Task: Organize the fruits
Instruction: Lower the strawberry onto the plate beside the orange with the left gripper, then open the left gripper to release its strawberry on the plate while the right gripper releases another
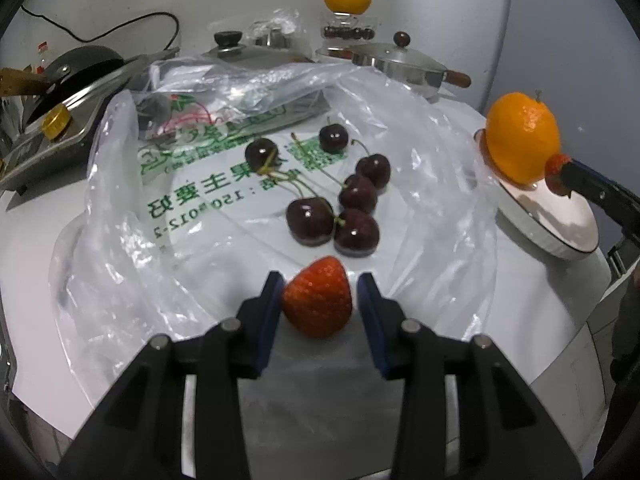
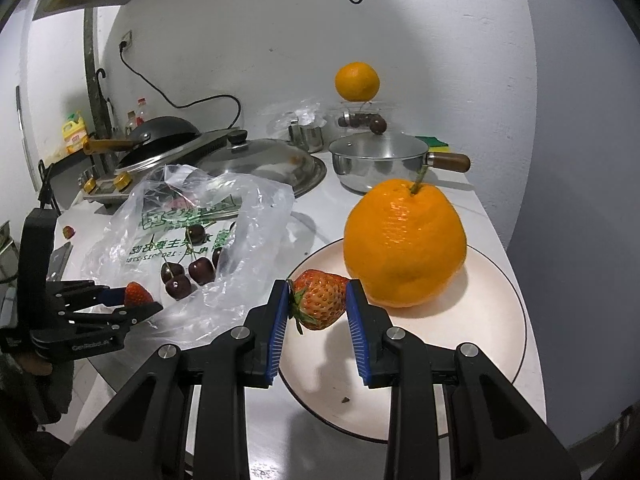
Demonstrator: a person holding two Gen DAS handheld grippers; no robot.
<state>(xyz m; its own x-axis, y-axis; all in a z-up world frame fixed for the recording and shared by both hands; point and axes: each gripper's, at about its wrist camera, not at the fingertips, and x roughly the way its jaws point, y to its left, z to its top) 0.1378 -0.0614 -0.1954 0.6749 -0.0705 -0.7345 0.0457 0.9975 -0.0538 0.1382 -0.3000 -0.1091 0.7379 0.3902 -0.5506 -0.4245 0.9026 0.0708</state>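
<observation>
Our right claw [image 2: 318,304] pinches a seeded red strawberry [image 2: 320,300] above the glossy round plate [image 2: 496,332]; our left claw [image 1: 320,292] stands narrow around another dimpled strawberry [image 1: 318,302] on crinkled clear plastic [image 1: 120,240].

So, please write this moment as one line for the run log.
left gripper: around strawberry, over bag | right gripper: holds second strawberry above plate, beside orange

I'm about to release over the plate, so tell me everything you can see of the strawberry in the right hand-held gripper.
The strawberry is red-orange, dotted with pale seeds, with green leaves at its left end. It lies sideways, clamped between the blue pads of the right hand-held gripper, which is shut on it. It hangs above the near-left edge of the white plate, casting a shadow there, just left of the large orange. Whether it touches the orange is unclear.
</observation>
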